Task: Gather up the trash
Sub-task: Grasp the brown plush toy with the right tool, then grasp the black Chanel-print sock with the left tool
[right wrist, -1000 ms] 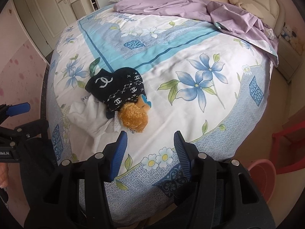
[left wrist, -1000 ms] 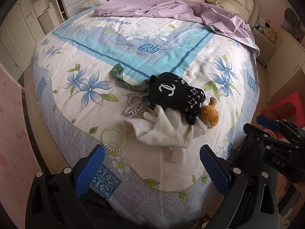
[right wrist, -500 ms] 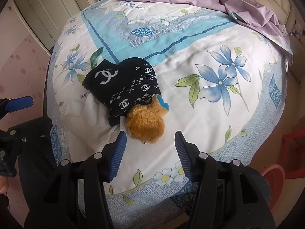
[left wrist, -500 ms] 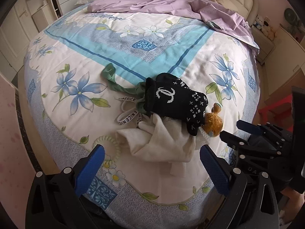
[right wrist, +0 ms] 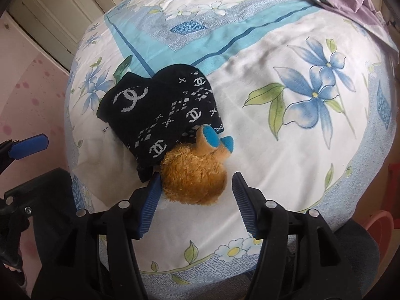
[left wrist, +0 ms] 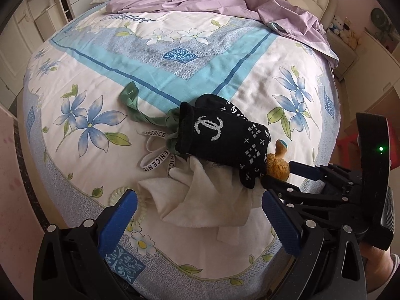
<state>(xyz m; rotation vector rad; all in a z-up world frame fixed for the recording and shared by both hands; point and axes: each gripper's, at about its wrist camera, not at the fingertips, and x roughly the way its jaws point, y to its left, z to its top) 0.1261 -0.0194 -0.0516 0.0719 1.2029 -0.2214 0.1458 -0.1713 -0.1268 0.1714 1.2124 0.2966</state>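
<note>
The right gripper (right wrist: 195,195) has just been opening; its jaws straddle the brown plush toy (right wrist: 193,178) near the bed's (right wrist: 287,150) front edge, without clamping it. The left gripper (left wrist: 200,215) hangs wide open over the white cloth (left wrist: 200,200), holding nothing, beside the black sock (left wrist: 225,137).

Brown plush toy (right wrist: 193,177) with blue ears on floral bedspread (right wrist: 287,150), head tucked under black patterned sock (right wrist: 160,112).
</note>
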